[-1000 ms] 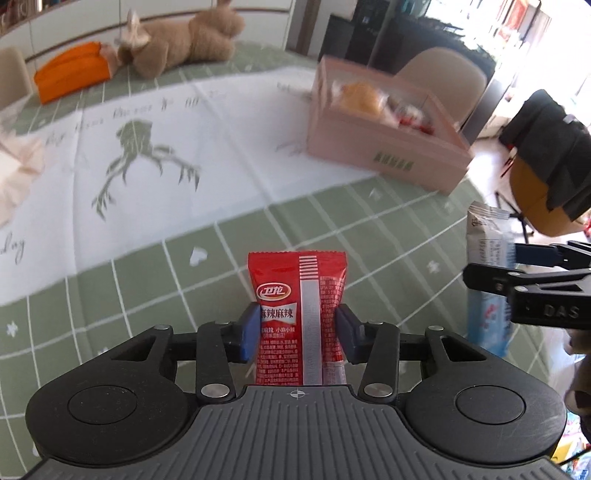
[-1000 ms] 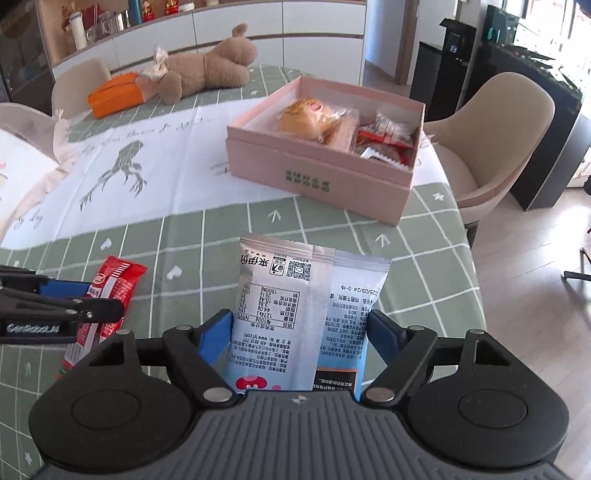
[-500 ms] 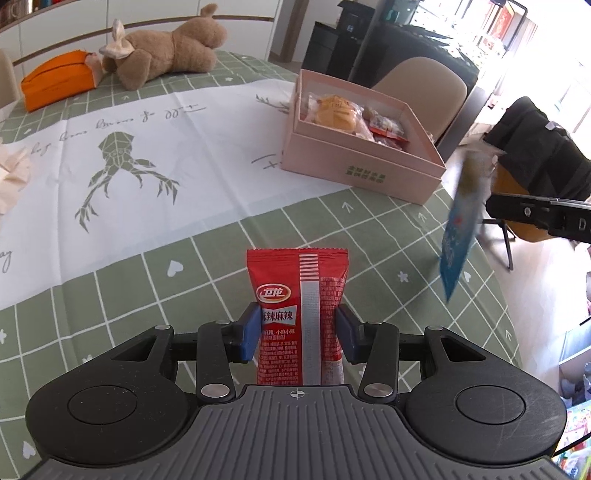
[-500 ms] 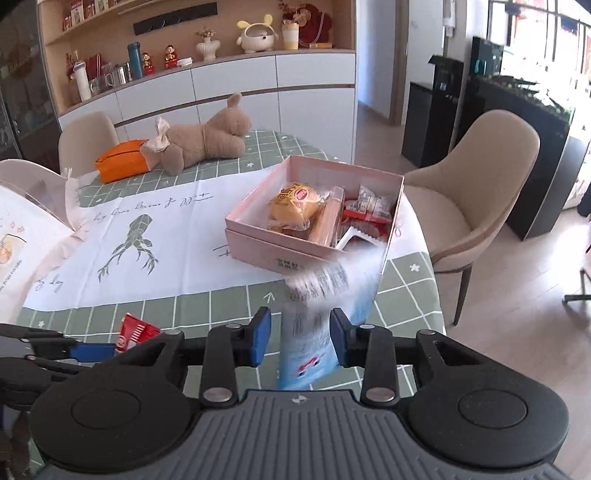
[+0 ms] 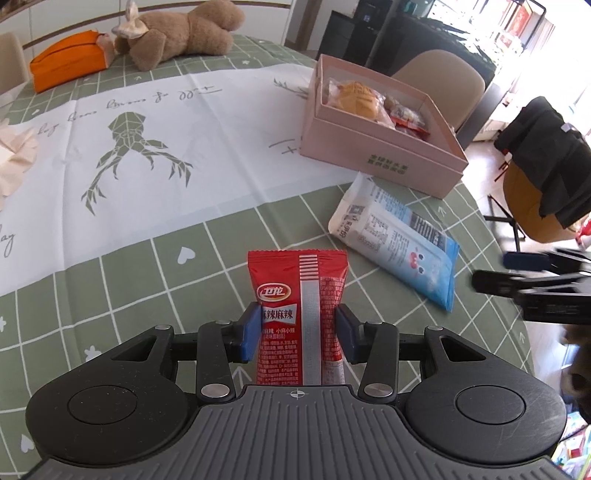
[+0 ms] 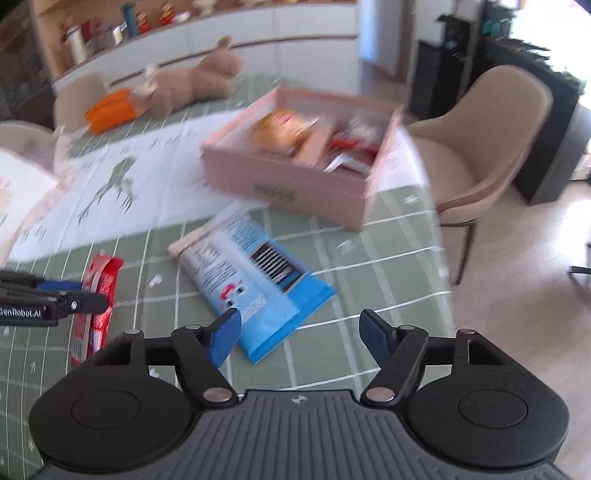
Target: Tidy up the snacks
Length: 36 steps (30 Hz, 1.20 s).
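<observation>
My left gripper (image 5: 297, 332) is shut on a red snack packet (image 5: 299, 291), held upright above the green checked tablecloth. The same red packet (image 6: 98, 291) shows at the left of the right wrist view. A white and blue snack bag (image 5: 395, 236) lies flat on the cloth in front of the pink box (image 5: 380, 162), which holds a bun and several small packets. My right gripper (image 6: 299, 332) hovers just short of that bag (image 6: 251, 280); its jaws are opening and nothing is between them. The pink box (image 6: 291, 184) is blurred there.
A brown plush toy (image 5: 177, 33) and an orange pouch (image 5: 66, 66) lie at the table's far side. A white cloth with a printed deer (image 5: 129, 147) covers the middle. A beige chair (image 6: 491, 147) stands past the table's right edge.
The right gripper squeezed, then let go of the white and blue bag, which now lies flat on the cloth. The left gripper still holds the red packet.
</observation>
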Available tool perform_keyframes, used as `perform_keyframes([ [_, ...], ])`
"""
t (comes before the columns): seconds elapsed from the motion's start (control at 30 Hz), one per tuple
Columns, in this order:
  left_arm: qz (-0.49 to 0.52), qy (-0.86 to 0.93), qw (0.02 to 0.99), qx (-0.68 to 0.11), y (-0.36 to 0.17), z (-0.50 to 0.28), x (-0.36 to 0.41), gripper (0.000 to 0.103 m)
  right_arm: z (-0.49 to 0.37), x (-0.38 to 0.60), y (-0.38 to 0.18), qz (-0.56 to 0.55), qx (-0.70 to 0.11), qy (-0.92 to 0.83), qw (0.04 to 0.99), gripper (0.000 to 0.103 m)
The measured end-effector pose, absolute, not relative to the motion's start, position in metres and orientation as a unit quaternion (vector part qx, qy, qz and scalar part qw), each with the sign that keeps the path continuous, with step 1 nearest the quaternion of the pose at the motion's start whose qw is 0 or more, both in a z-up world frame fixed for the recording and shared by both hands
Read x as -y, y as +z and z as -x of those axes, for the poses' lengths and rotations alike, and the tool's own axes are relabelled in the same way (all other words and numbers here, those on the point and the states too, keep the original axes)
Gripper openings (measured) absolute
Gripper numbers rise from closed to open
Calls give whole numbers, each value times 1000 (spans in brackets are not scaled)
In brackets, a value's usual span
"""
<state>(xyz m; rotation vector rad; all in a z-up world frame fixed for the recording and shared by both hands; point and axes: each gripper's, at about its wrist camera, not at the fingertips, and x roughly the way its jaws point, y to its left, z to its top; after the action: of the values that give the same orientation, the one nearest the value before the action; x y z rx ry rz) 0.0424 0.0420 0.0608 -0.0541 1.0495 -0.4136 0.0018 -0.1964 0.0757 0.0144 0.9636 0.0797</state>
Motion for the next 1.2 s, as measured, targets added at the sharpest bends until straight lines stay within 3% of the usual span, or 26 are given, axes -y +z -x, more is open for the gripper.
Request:
perform_keyframes([
  [0.17, 13, -187, 845, -501, 59, -40, -40, 48, -41, 185, 50, 42, -476, 59, 876, 72],
  [0.4, 16, -172, 842, -511, 50, -39, -50, 48, -63, 195, 38, -96, -491, 70, 863, 80],
  [0.67, -24, -192, 842, -504, 43, -29, -55, 54, -50, 148, 39, -44, -498, 109, 859, 80],
  [0.8, -77, -203, 842, -493, 41, -14, -44, 58, -70, 134, 36, -38, -490, 63, 869, 86],
  [1.0, -79, -212, 834, -504, 42, -5, -46, 59, -100, 117, 26, -23, -481, 22, 876, 96],
  [1.13, -82, -228, 827, -507, 42, 1, -52, 60, -105, 108, 23, 12, -480, 27, 877, 96],
  [1.2, -81, -236, 826, -505, 41, 4, -54, 60, -102, 108, 28, 20, -484, 41, 874, 83],
])
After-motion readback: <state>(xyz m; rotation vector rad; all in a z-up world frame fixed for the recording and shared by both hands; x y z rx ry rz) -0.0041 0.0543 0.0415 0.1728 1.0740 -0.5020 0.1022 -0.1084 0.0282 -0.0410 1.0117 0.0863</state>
